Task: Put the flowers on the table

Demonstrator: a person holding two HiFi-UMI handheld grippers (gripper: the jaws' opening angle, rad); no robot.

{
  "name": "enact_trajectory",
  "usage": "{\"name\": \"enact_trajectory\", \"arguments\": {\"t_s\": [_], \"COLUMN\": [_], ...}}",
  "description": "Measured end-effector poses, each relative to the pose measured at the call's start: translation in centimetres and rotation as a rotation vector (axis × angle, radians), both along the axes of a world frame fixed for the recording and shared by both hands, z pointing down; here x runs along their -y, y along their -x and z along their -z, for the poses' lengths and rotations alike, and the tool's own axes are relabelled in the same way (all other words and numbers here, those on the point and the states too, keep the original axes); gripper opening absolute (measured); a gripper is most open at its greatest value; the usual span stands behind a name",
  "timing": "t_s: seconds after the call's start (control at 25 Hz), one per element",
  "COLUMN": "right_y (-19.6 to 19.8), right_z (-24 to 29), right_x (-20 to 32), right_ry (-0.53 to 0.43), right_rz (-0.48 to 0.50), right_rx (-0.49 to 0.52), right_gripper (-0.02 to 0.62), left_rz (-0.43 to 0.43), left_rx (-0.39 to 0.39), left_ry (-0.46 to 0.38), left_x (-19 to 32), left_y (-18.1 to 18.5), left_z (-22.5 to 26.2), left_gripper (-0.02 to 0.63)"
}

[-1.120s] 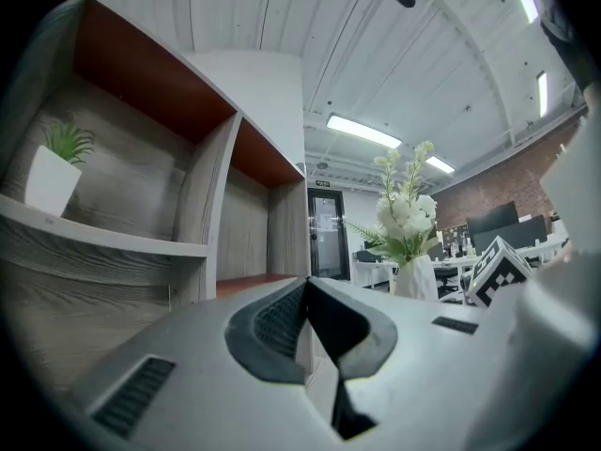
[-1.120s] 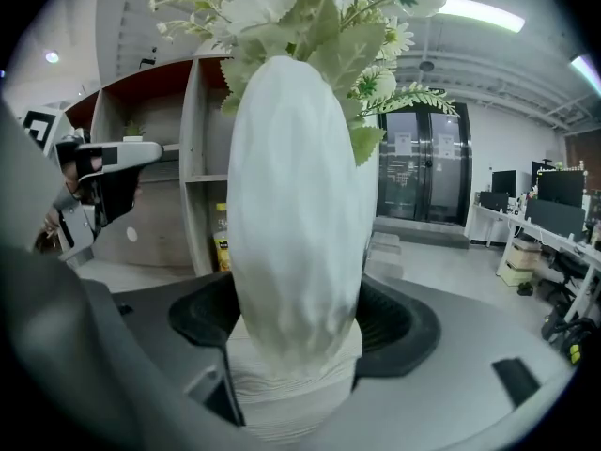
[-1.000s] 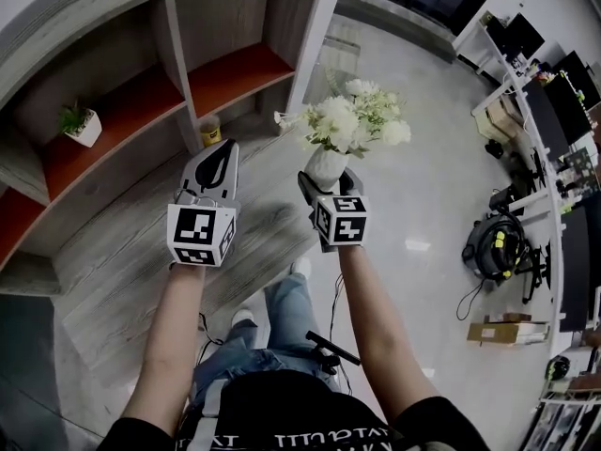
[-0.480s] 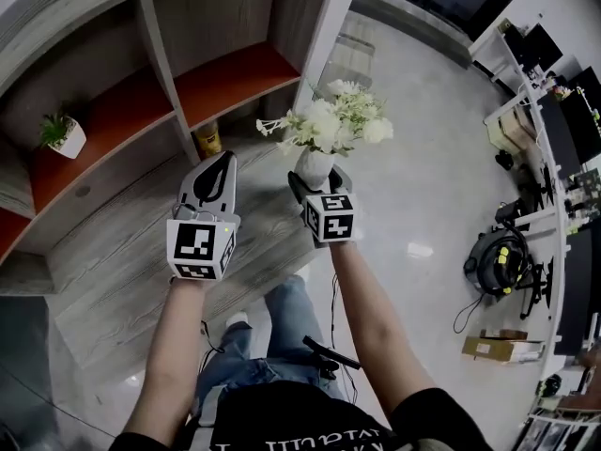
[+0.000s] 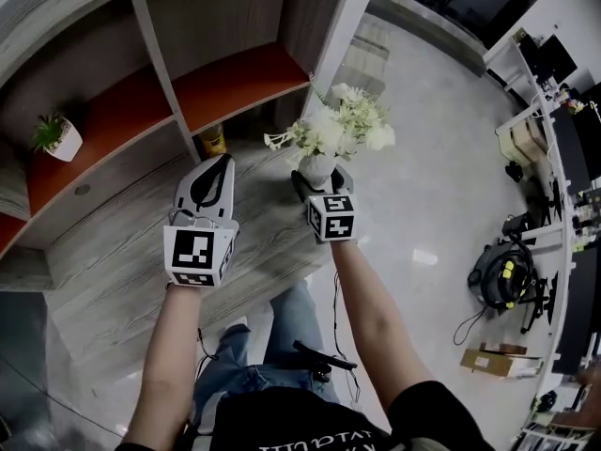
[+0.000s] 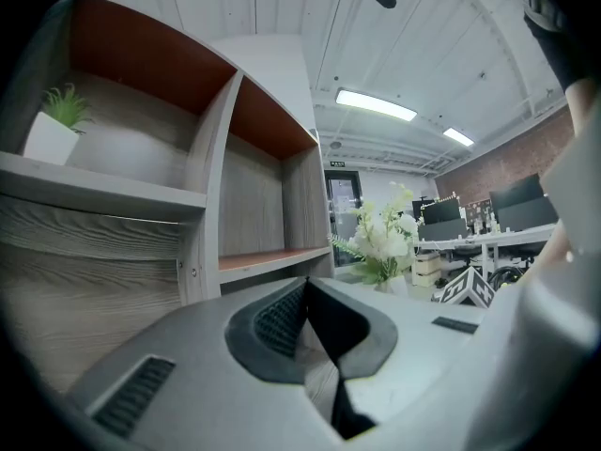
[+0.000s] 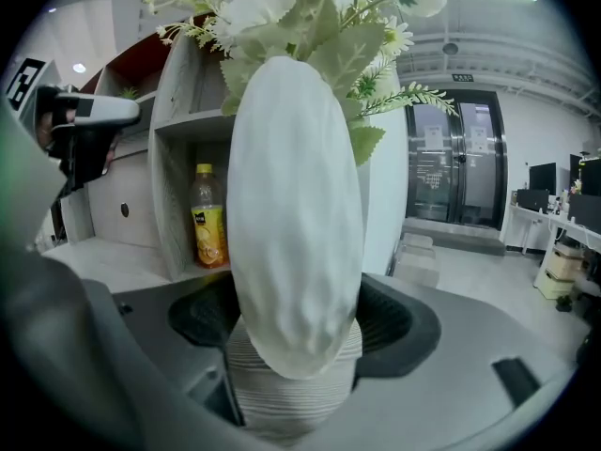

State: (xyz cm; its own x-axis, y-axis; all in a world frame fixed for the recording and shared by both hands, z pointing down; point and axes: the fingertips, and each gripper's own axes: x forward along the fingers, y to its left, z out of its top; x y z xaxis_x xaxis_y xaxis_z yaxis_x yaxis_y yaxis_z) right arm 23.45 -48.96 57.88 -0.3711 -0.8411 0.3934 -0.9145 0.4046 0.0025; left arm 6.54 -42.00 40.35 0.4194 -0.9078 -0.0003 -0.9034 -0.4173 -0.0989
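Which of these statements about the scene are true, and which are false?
1. The right gripper holds a white vase of flowers. True.
2. The left gripper's jaws are wide open. False: they are shut, with nothing between them.
3. A yellow bottle stands in a shelf compartment. True.
4. The small potted plant sits on the floor. False: it stands on an orange shelf.
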Motion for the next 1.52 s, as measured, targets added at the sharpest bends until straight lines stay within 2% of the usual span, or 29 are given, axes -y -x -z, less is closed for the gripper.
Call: {"name": "enact_trajectory", "arguments": {"t_s": [0.48, 1.08, 1.52], "right_y": [-0.3, -0.3, -0.4], "right_z": [-1.6, -2.0, -2.9], "right_x": [1.3, 0.0, -0.1], "right_ry": [-0.006, 0.03, 0.073], "right_rz": [0.0, 0.048, 0.042], "right_rx": [-0.004, 0.006, -0.04], "right_gripper": [0.38, 0.38, 0.38], "left_rz": [0.002, -0.018, -0.021], "left_rx": [0.047, 0.036, 0.05], "left_ry": [0.022, 0.033, 0.028], "left_x": [-0.2, -0.7, -0.5], "left_y": [0.0, -0.7, -0.7], "left_z": [-1.4, -1.7, -1.5], "left_gripper": [0.011, 0.011, 0.011]}}
